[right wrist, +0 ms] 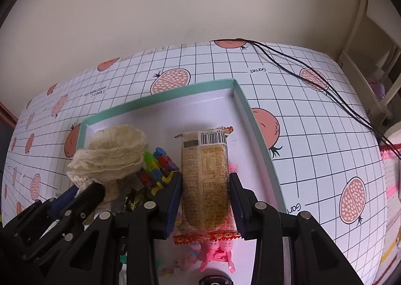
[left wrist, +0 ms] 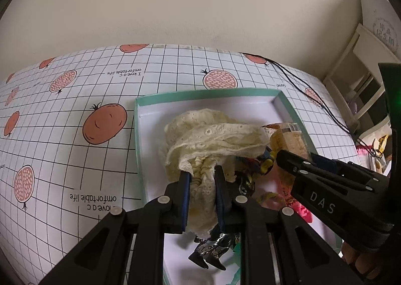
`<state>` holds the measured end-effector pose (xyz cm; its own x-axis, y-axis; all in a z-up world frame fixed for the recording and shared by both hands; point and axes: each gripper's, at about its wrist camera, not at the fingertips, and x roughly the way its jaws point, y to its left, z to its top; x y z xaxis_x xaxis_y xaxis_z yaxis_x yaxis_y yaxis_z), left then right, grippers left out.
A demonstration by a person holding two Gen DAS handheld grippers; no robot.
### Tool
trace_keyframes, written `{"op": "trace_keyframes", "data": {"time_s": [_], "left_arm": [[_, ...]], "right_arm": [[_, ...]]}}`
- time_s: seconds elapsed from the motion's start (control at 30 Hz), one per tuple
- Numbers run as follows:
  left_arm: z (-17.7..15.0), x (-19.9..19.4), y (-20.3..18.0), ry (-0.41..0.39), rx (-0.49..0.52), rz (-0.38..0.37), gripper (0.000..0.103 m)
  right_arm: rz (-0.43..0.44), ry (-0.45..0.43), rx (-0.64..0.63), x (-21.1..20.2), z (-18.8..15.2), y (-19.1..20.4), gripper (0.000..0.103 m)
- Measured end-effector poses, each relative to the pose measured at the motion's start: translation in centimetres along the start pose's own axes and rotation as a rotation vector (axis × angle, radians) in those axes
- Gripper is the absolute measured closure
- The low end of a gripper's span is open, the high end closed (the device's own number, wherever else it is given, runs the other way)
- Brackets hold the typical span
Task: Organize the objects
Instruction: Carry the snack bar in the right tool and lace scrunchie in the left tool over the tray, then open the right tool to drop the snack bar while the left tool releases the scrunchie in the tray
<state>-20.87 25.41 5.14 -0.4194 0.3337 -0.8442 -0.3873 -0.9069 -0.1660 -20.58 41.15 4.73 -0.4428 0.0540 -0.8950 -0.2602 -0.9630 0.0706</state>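
Note:
A shallow box with a teal rim (left wrist: 205, 94) (right wrist: 160, 95) and a white floor lies on the gridded table. My left gripper (left wrist: 202, 172) is shut on a cream lace cloth (left wrist: 213, 137) (right wrist: 112, 157), holding it over the box's left part. My right gripper (right wrist: 205, 177) is shut on a tan snack packet (right wrist: 205, 179) (left wrist: 288, 138) with a barcode, held lengthwise over the box's right part. Between them lies a multicoloured toy (right wrist: 158, 167) (left wrist: 263, 162). A pink toy (right wrist: 218, 255) sits under the packet. A shiny black-and-silver figure (left wrist: 213, 252) hangs below the cloth.
The tablecloth (left wrist: 75, 109) (right wrist: 313, 134) has a grid with pomegranate prints. Black cables (right wrist: 313, 84) (left wrist: 300, 79) trail across its far right corner. A white shelf unit (left wrist: 363, 72) stands at the right, by the plain wall. Pink clutter (right wrist: 391, 184) lies at the right edge.

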Motion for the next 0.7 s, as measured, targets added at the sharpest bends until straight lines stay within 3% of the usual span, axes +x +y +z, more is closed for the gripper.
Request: {"op": "trace_keyframes", "data": {"time_s": [0.27, 0.4, 0.7], "left_arm": [[0.4, -0.5, 0.2, -0.002, -0.017, -0.005, 0.080], [0.7, -0.9, 0.1, 0.002, -0.027, -0.023, 0.061], [1.3, -2.3, 0.3, -0.008, -0.033, -0.034, 0.056]], "right_arm": [[0.004, 0.014, -0.008, 0.0, 0.2, 0.3, 0.062], [0.019, 0.014, -0.005, -0.3, 0.3, 0.4, 0.057], [0.032, -0.039, -0.010, -2.8, 1.1, 0.9, 0.056]]}}
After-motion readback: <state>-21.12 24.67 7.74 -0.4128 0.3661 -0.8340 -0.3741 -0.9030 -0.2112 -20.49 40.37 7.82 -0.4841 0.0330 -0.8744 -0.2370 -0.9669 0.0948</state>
